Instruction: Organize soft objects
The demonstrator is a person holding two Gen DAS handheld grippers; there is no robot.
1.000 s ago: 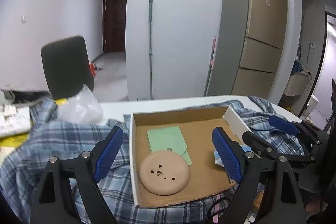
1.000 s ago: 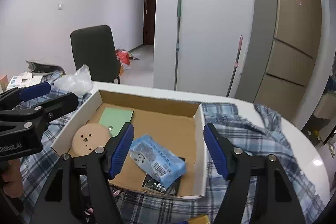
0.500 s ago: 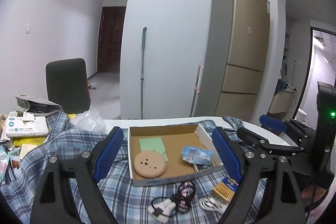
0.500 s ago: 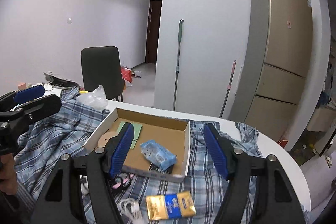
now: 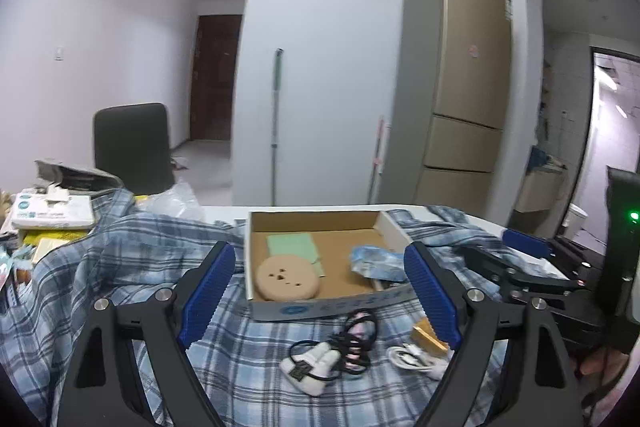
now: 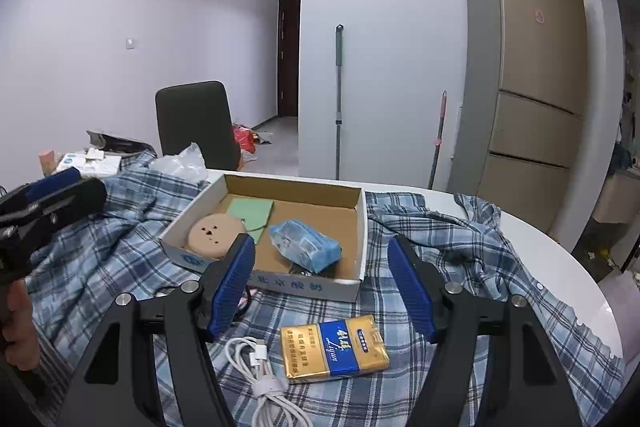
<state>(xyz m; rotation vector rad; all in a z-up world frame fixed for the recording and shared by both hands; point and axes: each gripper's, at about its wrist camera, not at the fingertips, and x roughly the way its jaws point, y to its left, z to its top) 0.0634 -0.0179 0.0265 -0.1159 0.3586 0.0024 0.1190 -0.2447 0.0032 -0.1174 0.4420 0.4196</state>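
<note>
Landmark: we take the box [image 6: 362,227], a shallow open carton lying on the shirt, as our reference for every place below.
Shirt [image 5: 120,259]: the task's soft thing as we judge it; blue plaid, spread crumpled under and all around the box, bunched highest to its left, draped over the table [image 6: 560,247] edge to its right.
Pack [image 6: 306,245]: soft blue wrapped packet inside the box, toward its right wall; we judge it already sorted.
Disc [image 5: 287,277]: tan round piece inside the box, near-left corner.
Card [image 5: 292,245]: green sheet inside the box, behind the disc and partly under it.
Carton [image 6: 334,353]: gold-and-blue packet on the shirt, just in front of the box.
Cable [image 6: 260,367]: white, coiled on the shirt, in front of the box and left of the carton.
Charger [image 5: 316,365]: white plug with a black cord, on the shirt in front of the box.
Left gripper [image 5: 316,291]: we hold it back from the box's front, jaws spread wide, nothing between them.
Right gripper [image 6: 322,287]: likewise in front of the box, jaws parted somewhat less, holding nothing.
Why so held: we judge both stand off, pointing slightly down, to survey the loose things before choosing one.
Bag [image 6: 180,161]: clear plastic, behind and left of the box.
</note>
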